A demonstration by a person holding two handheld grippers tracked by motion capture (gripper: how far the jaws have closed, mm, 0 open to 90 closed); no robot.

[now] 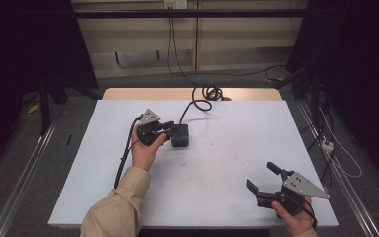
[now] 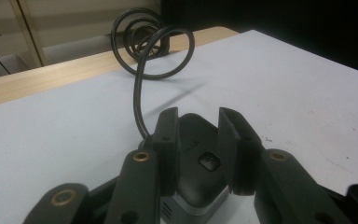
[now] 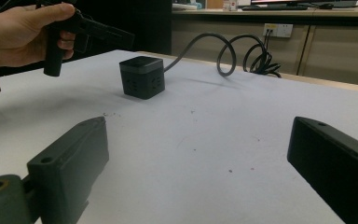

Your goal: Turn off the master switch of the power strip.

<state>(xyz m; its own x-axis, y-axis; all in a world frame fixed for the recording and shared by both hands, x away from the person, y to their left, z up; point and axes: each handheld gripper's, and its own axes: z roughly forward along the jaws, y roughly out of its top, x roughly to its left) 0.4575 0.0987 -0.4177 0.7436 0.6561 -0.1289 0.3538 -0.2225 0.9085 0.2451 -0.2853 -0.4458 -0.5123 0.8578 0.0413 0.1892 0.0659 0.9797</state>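
A black power cube (image 1: pixel 180 136) (image 2: pixel 198 158) (image 3: pixel 142 77) with a small button on top sits on the white table sheet (image 1: pixel 227 143), left of centre. Its black cable (image 1: pixel 193 105) (image 2: pixel 140 93) (image 3: pixel 200 42) runs back to a coil (image 1: pixel 212 92) at the far edge. My left gripper (image 1: pixel 170 129) (image 2: pixel 198 116) (image 3: pixel 98 32) reaches in from the left, level with the cube. Its jaws flank the cube, and their pads lie against the cube's two sides. My right gripper (image 1: pixel 261 177) (image 3: pixel 196 154) rests near the front right corner, open, with nothing between its fingers.
The wooden table edge (image 1: pixel 187 94) shows beyond the white sheet. A wall socket (image 3: pixel 278 30) and cabinets stand behind the table. Loose cables (image 1: pixel 333 148) lie on the floor at the right. Bare sheet stretches between the cube and my right gripper.
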